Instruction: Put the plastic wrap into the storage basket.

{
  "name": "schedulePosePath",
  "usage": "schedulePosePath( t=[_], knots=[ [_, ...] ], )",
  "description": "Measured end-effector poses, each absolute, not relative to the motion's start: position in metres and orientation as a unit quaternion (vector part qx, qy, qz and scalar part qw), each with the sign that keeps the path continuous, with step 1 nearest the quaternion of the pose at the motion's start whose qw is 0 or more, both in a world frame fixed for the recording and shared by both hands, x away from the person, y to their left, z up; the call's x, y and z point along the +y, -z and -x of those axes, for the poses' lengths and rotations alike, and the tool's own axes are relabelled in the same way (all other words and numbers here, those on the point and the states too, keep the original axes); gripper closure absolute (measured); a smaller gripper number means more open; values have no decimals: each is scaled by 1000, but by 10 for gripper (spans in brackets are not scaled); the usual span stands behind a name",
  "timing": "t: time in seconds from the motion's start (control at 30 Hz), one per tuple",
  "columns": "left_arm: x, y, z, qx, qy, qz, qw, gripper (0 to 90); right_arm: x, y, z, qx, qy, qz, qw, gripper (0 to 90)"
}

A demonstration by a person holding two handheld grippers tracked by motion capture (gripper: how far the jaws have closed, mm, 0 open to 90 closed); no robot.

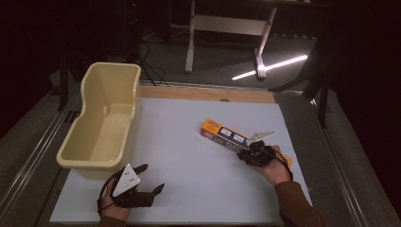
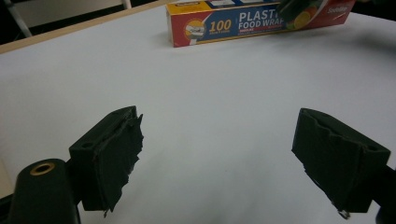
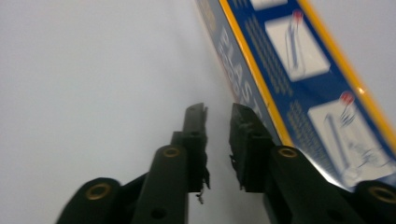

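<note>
The left gripper (image 1: 152,178) is held with jaws wide apart, while the right gripper (image 3: 218,121) is opened only slightly.

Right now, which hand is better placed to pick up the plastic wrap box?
Right. The right gripper sits beside the plastic wrap box, jaws slightly apart with nothing between them. The left gripper rests open farther off, near the tub.

The plastic wrap box (image 2: 261,21), lying at the far right of the table, carries printed text on its long side face. Legible there: "100", then "PLAST", cut off, above "FOOD WRAP". In the right gripper view the same face shows "PLAST", blurred.
</note>
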State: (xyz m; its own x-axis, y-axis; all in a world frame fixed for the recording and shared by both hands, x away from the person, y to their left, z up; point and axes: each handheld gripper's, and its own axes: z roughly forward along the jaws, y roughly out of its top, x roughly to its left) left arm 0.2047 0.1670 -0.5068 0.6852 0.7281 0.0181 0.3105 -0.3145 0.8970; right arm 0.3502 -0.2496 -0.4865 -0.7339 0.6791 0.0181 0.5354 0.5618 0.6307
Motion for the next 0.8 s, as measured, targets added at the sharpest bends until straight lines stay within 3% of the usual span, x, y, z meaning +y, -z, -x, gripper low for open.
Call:
schedulePosePath(
  t=[0.33, 0.5, 0.73, 0.8],
  knots=[
    [166, 507, -205, 332, -215, -783, 480, 154, -264, 461, -371, 886, -298, -327, 137, 528],
    [166, 508, -205, 333, -213, -784, 479, 154, -263, 463, -381, 898, -272, -320, 134, 517],
    [166, 508, -205, 333, -211, -784, 479, 154, -262, 467, -395, 909, -244, -313, 127, 343],
    [166, 508, -205, 333, -211, -785, 478, 154, -261, 468, -396, 912, -239, -310, 124, 332]
  ],
)
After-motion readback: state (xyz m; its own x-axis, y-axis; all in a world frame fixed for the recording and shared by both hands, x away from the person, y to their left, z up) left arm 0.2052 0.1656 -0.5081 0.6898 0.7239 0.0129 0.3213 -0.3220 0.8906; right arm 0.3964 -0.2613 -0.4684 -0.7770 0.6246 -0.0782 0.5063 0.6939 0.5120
